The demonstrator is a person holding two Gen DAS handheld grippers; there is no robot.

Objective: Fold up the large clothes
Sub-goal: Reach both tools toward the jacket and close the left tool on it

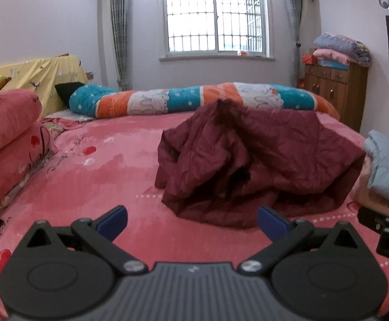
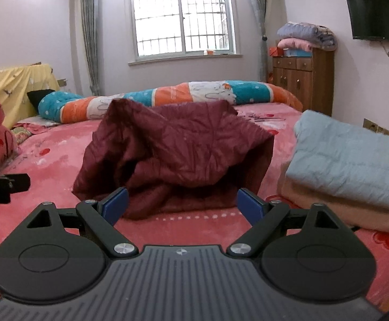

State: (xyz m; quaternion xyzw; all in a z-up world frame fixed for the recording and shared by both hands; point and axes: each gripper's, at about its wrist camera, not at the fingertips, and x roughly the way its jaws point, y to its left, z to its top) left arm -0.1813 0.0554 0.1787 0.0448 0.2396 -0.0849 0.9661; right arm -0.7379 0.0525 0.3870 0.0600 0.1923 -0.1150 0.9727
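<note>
A dark red quilted jacket lies crumpled in a heap on the pink bed. My left gripper is open just short of the heap's near left edge, nothing between its blue pads. In the right wrist view the same jacket sits straight ahead on the pink bed, and my right gripper is open with its pads on either side of the jacket's near hem, not closed on it. Each view shows the other gripper at its edge: the right one and the left one.
Folded light blue and peach clothes are stacked at the right of the bed. A long rolled teal, orange and white quilt lies across the far side. Pink pillows pile at the left. A wooden cabinet stands by the far wall.
</note>
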